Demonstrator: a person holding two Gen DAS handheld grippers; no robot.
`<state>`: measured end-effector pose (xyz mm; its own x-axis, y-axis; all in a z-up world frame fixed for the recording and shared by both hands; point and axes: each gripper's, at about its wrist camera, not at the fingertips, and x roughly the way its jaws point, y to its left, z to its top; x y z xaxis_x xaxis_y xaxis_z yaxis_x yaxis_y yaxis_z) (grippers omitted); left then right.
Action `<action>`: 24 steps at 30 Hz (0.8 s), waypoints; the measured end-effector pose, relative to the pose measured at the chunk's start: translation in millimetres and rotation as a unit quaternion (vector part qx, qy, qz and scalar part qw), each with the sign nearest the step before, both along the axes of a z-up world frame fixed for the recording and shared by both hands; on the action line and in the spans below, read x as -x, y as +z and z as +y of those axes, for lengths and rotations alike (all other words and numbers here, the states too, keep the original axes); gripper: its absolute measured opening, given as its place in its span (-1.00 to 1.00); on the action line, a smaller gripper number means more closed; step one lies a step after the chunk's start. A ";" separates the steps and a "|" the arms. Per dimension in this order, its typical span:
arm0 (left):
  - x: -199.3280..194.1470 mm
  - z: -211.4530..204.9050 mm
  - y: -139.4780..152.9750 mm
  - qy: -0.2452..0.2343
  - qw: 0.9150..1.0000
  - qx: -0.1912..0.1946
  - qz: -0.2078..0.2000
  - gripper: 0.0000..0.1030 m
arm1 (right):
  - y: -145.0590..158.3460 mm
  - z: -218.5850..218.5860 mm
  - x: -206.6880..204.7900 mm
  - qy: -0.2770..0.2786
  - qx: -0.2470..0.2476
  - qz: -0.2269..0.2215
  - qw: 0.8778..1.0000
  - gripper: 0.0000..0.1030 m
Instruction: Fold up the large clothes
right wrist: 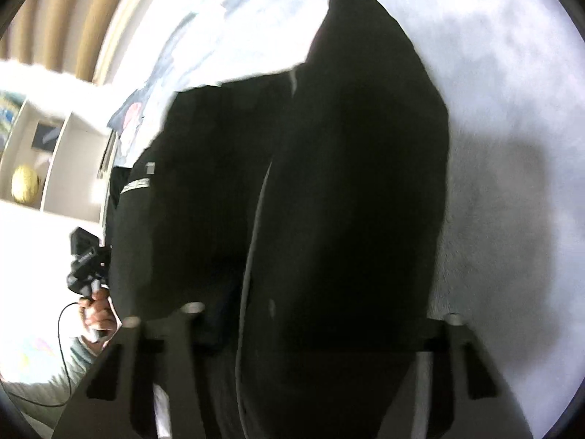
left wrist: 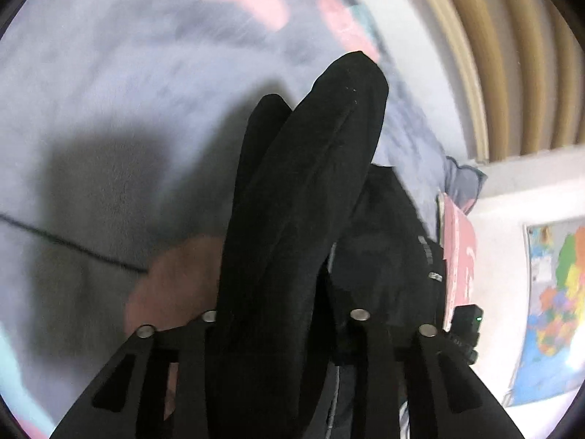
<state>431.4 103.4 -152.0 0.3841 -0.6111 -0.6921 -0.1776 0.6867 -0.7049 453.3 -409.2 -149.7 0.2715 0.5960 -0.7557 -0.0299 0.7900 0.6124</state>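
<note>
A: So, where's the black garment (left wrist: 387, 241) sitting rn?

B: It's hanging in the air over the bed (left wrist: 109, 109), not lying flat. It's throwing a big shadow on the lilac blanket, so most of it is hovering clear of the bed. It's stretching across btwn both claws.

A: Left claw (left wrist: 310, 117), what's it doing?

B: It's standing nearly closed, w/ a thick fold of the cloth running up btwn the two fingers. I'm reading that as a pinch on the garment's edge.

A: And the right claw (right wrist: 347, 73)?

B: Cloth is draping all over it, so the pads aren't showing. Can't tell how tight it's biting, or if it's biting at all. The fabric is bunching right where the fingers should be, tho.

A: Why is it being held like that?

B: Prob. they're lifting one edge w/ both claws so it's hanging straight, ready to be carried over the rest for a fold. The grey reflective stripe (right wrist: 135, 184) is showing toward the left side, so that part is facing out. The person's hand (right wrist: 97, 314) is gripping the left handle down low.
</note>
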 end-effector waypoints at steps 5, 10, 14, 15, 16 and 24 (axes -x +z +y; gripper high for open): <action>50.0 -25.8 76.3 -0.015 0.997 0.008 -0.074 -0.48 | 62.4 11.1 44.3 0.013 0.009 -0.065 0.998 -0.30; 118.4 -31.0 137.4 -0.028 0.992 0.004 -0.126 -0.48 | 114.1 15.2 105.4 0.019 0.008 -0.103 0.994 -0.30; 155.6 -15.9 162.2 -0.034 0.990 0.006 -0.139 -0.48 | 145.8 12.4 153.4 0.023 0.015 -0.105 0.994 -0.30; 162.9 -16.8 164.0 -0.036 0.990 0.005 -0.138 -0.48 | 150.4 13.1 164.0 0.024 0.020 -0.099 0.995 -0.30; 173.6 -17.0 167.2 -0.038 0.990 0.003 -0.137 -0.48 | 153.7 10.7 169.0 0.025 0.024 -0.093 0.995 -0.30; 230.2 -2.8 133.0 -0.039 0.995 0.014 -0.090 -0.48 | 119.0 16.8 225.8 0.038 0.047 -0.016 0.998 -0.30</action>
<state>201.3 100.6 -19.0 0.4510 -0.6622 -0.5984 0.0063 0.6728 -0.7398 227.5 -392.4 -30.7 0.2529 0.5430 -0.8007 -0.1104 0.8384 0.5337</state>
